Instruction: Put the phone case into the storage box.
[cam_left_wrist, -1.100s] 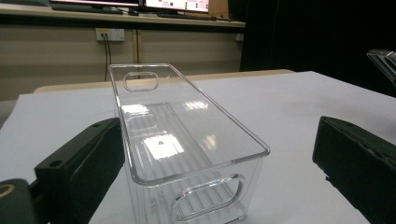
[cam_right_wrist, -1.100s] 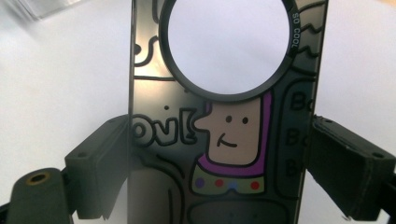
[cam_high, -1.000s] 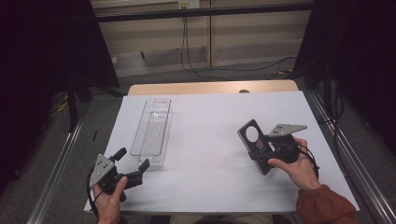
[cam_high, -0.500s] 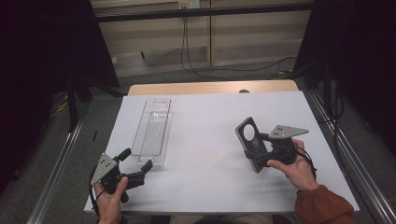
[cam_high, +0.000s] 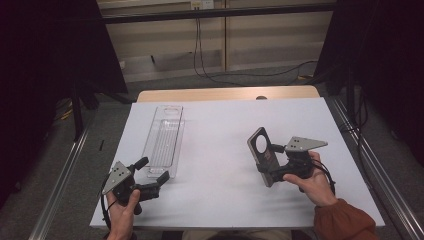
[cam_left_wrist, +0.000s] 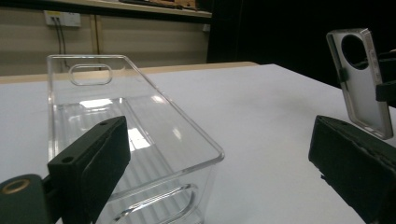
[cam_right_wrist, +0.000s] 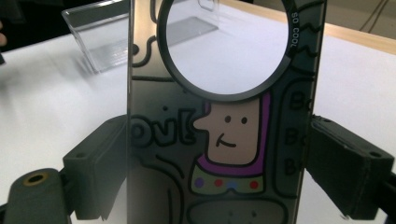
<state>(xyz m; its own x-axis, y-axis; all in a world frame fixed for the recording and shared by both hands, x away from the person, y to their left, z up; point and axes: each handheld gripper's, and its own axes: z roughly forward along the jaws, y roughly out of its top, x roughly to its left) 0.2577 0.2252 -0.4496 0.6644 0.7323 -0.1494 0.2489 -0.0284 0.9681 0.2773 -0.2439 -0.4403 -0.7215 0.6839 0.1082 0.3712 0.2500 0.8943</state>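
Right gripper (cam_high: 267, 167) pinching phone case (cam_high: 263, 155) upright, well right of clear tray (cam_high: 164, 140); left gripper (cam_high: 151, 175), jaws spread, at tray's near end; next prob. carry case over & lower in.

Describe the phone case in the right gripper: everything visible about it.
The phone case is a thin, glossy, dark shell, plastic by its look, with a large round camera cutout near its top and a cartoon figure printed on it: pale face, purple collar, coloured dots, outlined lettering. It stands on edge, clamped across its width by the right gripper, held above the white table. Its pale inner side faces the left gripper's camera.
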